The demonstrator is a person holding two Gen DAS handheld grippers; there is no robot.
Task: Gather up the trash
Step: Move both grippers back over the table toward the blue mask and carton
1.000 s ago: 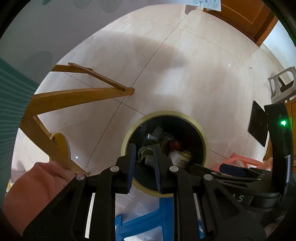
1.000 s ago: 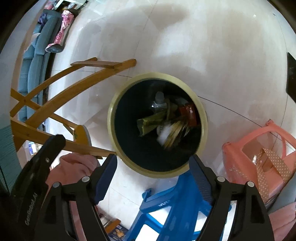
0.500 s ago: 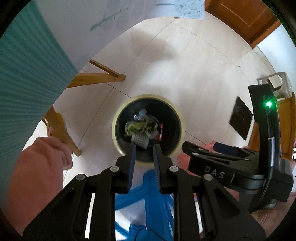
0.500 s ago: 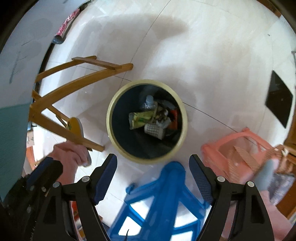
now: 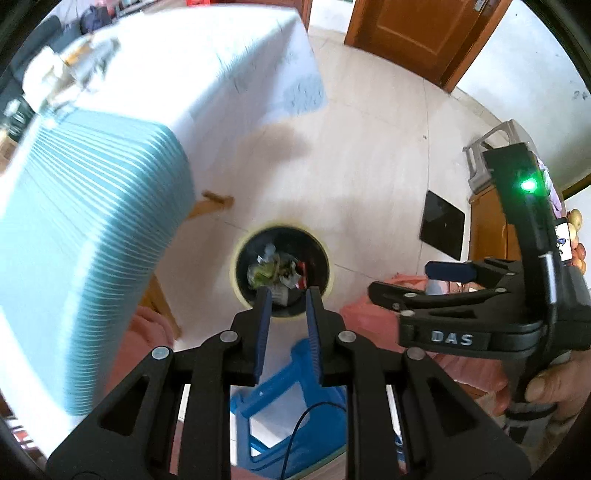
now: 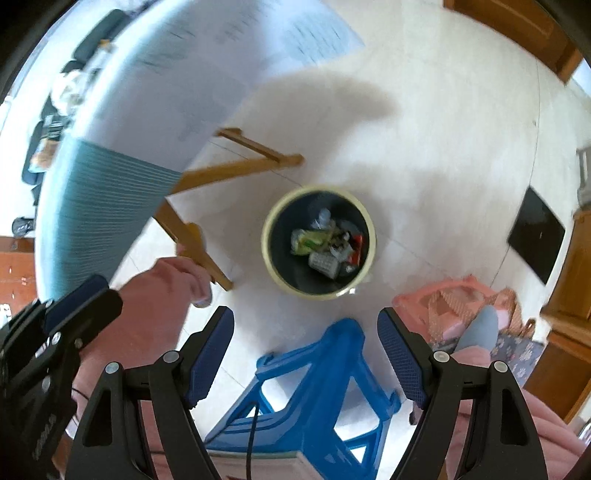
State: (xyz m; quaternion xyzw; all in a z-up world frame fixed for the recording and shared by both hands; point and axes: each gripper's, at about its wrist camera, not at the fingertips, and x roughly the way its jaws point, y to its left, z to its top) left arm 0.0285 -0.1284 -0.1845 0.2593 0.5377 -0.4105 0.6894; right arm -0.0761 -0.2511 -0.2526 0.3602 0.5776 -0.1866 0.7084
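Far below on the pale tiled floor stands a round dark trash bin [image 5: 236, 266] with a yellowish rim [image 6: 267, 236]. Crumpled wrappers and other trash [image 6: 325, 245] lie in its bottom. My left gripper [image 5: 288, 291] points steeply down over the bin's near edge, its blue pads a narrow gap apart with nothing between them. My right gripper [image 6: 304, 314] hangs wide open and empty above the floor just in front of the bin. In the left wrist view the right gripper [image 5: 406, 280] shows at the right, held by a hand [image 5: 554, 384].
A table under a white and teal striped cloth [image 5: 92, 184] fills the left, with wooden legs [image 6: 192, 236] beneath. A blue plastic stool [image 6: 317, 373] stands below the grippers, a pink stool [image 6: 454, 299] to the right. A black panel [image 6: 535, 229] and a wooden door [image 5: 417, 33] lie beyond.
Both grippers have risen well above the bin, which now looks much smaller. The tabletop has come into view on the left. Neither gripper's jaws have changed.
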